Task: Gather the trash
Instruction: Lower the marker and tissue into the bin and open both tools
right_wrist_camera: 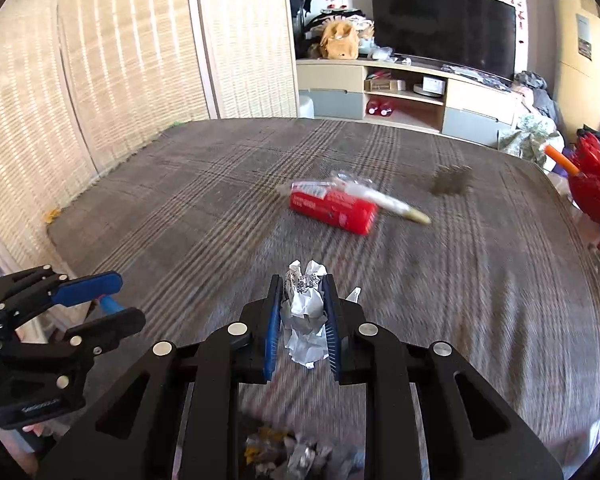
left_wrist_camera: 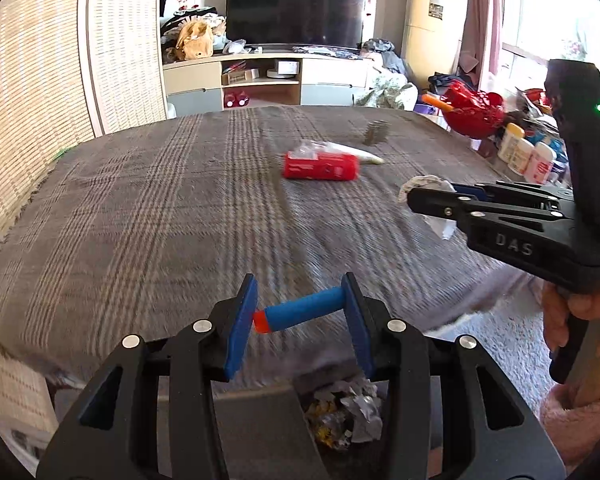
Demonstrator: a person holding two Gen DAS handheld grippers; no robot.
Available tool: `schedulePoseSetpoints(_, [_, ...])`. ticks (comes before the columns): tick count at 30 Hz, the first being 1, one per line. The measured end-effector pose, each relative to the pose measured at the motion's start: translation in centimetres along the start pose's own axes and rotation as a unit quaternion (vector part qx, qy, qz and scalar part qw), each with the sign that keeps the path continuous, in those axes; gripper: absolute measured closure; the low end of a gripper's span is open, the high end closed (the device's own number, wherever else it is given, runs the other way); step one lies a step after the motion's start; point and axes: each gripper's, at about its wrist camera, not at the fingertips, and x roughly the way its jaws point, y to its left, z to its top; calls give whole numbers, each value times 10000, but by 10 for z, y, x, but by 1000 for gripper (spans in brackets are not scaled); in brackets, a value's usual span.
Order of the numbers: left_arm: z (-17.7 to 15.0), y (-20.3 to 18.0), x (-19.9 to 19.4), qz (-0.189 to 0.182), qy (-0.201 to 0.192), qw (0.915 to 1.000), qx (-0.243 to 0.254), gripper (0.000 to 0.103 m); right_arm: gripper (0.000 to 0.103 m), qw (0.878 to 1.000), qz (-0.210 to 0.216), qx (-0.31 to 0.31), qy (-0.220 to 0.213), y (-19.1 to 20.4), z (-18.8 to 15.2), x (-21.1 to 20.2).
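Foam dart (left_wrist_camera: 300,311): light, squashy; clamped end to end in the left tool (left_wrist_camera: 302,320).
Crumpled paper wad (right_wrist_camera: 305,320): weightless, crushable; pinched mid-body in the right tool (right_wrist_camera: 303,330).
Red packet (right_wrist_camera: 334,207): on the plaid-covered surface (right_wrist_camera: 180,216); judged light, best taken across its narrow sides.

Blue dart (left_wrist_camera: 300,312), red pack (left_wrist_camera: 321,166), grey plaid cloth (left_wrist_camera: 160,208)

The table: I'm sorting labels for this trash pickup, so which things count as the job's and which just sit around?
Job:
- blue foam dart, clamped in left gripper
- crumpled paper, clamped in right gripper
- red packet with clear wrapper
- bin of crumpled scraps

Lying about:
- television
- red toy
- white bottles
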Motion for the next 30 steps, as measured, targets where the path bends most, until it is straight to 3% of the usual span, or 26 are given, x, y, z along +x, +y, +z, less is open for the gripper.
schedulePoseSetpoints(11, [-60,-29,-14,-94,213,9997,-88,62,82,9992,110,319,229,0,-78,-31])
schedulePoseSetpoints(25, [-130,-42,41,-437,1055,9925,-438,62,81,9895,323,1022,971,-20,-164,11])
schedulePoseSetpoints(30, [-148,-44,66,-495,1409,9872,-555,62,79,9875,121,1048,1168,-20,-177,29])
